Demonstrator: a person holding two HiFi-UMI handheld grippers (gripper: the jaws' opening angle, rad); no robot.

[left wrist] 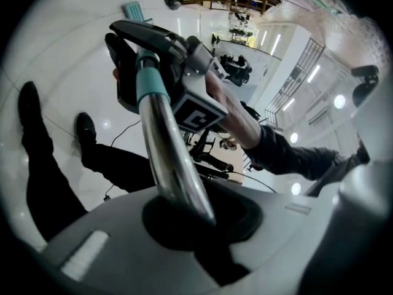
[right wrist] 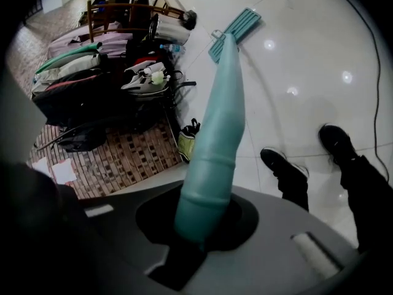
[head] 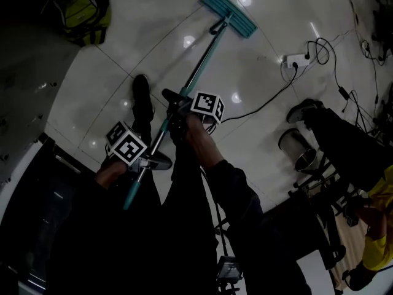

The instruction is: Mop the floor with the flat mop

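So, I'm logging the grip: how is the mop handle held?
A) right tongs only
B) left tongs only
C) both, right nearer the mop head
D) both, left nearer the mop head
C: left tongs and right tongs both clamp the mop handle, the right closer to the mop head.

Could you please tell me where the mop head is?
In the head view, the mop head lies at top centre, left of the power strip.

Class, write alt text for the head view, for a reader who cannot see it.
The left gripper and right gripper both clamp the long teal and silver handle of a flat mop, whose teal rectangular mop head rests on the glossy white tiled floor. A white power strip lies to the right.
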